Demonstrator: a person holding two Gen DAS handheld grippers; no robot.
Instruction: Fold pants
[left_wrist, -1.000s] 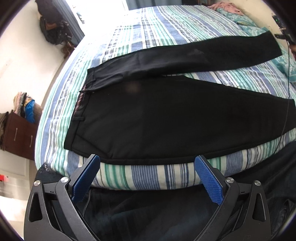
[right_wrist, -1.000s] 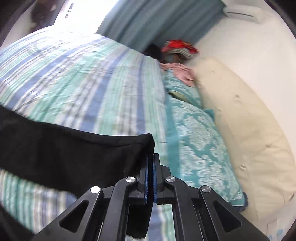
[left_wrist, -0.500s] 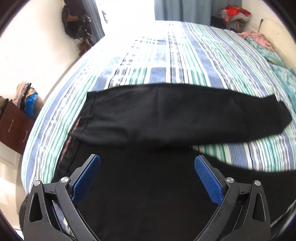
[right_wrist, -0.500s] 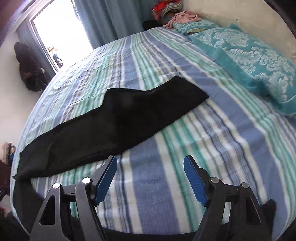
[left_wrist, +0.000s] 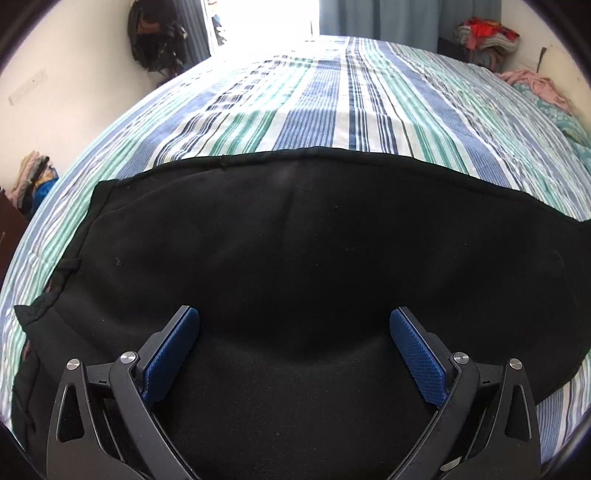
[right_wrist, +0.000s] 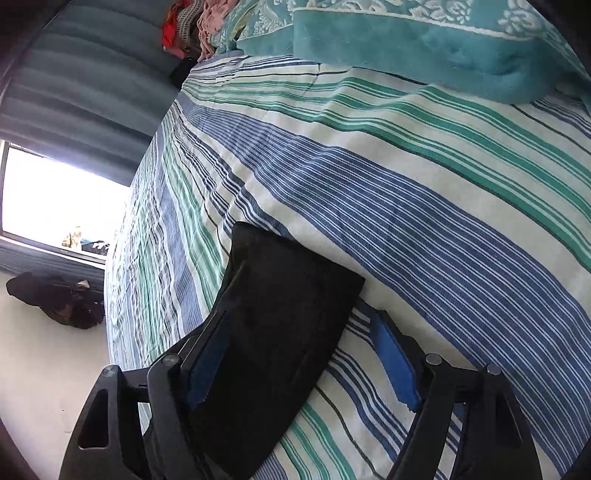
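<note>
The black pants (left_wrist: 295, 258) lie flat on the striped bed, folded lengthwise with one leg over the other, waistband at the left. My left gripper (left_wrist: 294, 347) is open, low over the upper part of the pants, its blue pads (left_wrist: 173, 354) wide apart over the cloth. In the right wrist view the hem end of the pants legs (right_wrist: 280, 317) lies on the sheet. My right gripper (right_wrist: 303, 362) is open and tilted sideways, with the hem between its fingers (right_wrist: 395, 362).
The striped blue, green and white bedsheet (left_wrist: 369, 92) covers the bed. A teal pillow (right_wrist: 424, 40) lies at the head end. Piled clothes (left_wrist: 484, 33) sit in the far corner, a dark bag (left_wrist: 155, 33) hangs by the bright doorway.
The right gripper let go of the far leg hem, laying it over the near leg, then dropped to the hem end and tilted. The left gripper moved forward, low over the pants.
</note>
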